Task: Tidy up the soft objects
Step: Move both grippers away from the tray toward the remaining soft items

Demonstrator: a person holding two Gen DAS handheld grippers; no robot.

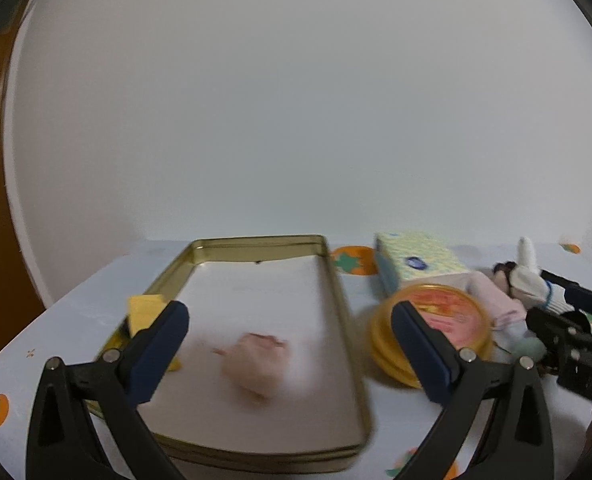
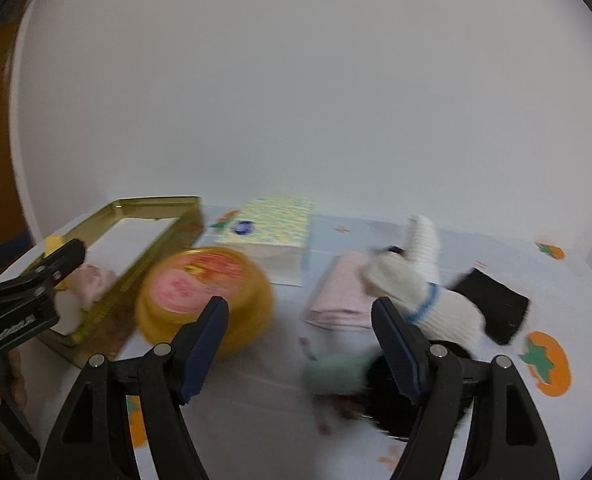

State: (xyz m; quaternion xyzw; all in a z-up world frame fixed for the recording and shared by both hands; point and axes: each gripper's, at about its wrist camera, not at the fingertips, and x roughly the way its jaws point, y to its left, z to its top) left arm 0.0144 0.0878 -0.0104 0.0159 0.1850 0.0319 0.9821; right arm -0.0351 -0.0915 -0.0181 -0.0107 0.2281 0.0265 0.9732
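Note:
A gold tin tray [image 1: 338,280] lies on the table with a small pink soft toy [image 1: 256,368] inside and a yellow sponge [image 1: 144,312] at its left rim. My left gripper [image 1: 290,336] is open and empty above the tray, over the toy. My right gripper [image 2: 300,332] is open and empty above a heap of soft things: a white knit glove [image 2: 416,280], a folded pink cloth [image 2: 340,300], a mint green soft piece [image 2: 336,372] and black cloth [image 2: 492,304]. The tray [image 2: 156,244] also shows at the left of the right wrist view.
A round yellow tub with a pink lid [image 2: 200,284] stands between the tray and the heap. A patterned tissue pack [image 2: 272,236] lies behind it. The tablecloth has orange fruit prints [image 2: 544,364]. A white wall stands close behind the table.

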